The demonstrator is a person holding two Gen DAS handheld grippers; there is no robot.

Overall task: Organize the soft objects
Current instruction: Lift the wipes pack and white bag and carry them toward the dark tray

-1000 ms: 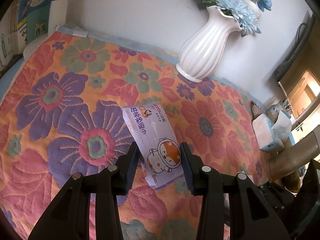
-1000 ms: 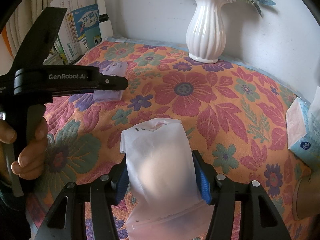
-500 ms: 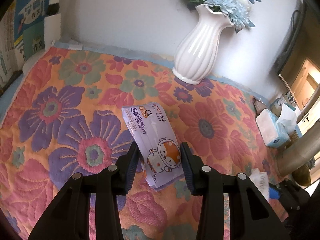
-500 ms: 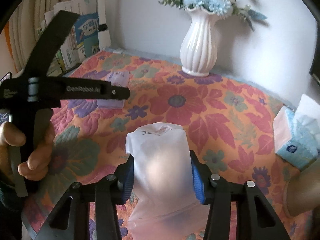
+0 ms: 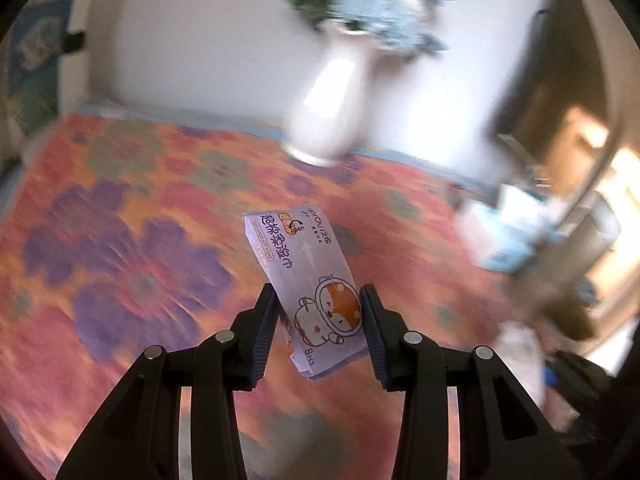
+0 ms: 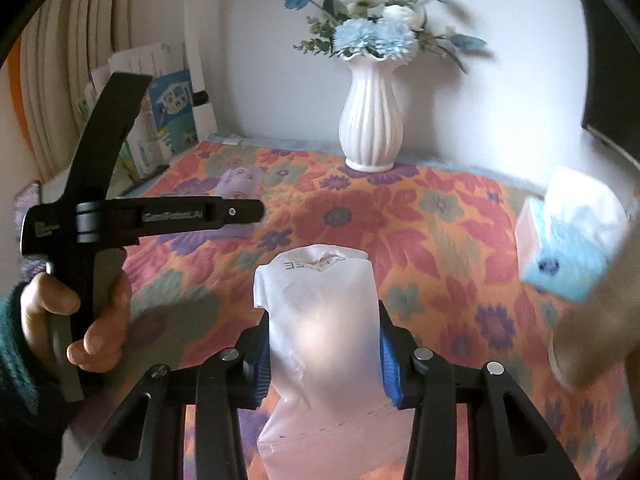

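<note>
A purple wet-wipes pack (image 5: 304,264) with a cartoon fox hangs above the floral cloth (image 5: 120,208), and my left gripper (image 5: 320,300) is shut on its lower half. The left wrist view is blurred by motion. In the right wrist view that same gripper (image 6: 256,212) shows from the side, held by a hand (image 6: 92,320), with the purple pack (image 6: 240,184) at its tip. My right gripper (image 6: 322,316) holds a frosted white pouch (image 6: 316,288) upright. Its blue pads press the pouch's sides and its jaws are still closing.
A white ribbed vase (image 6: 370,124) with blue flowers stands at the back by the wall. A blue tissue box (image 6: 568,248) sits at the right edge. Books (image 6: 160,120) and a white lamp post (image 6: 194,40) stand at the back left. A beige sleeve (image 6: 592,340) is at the right.
Both grippers rose off the cloth with their packs. The right jaws squeezed the pouch narrower. More of the wall and the vase now shows in both views.
</note>
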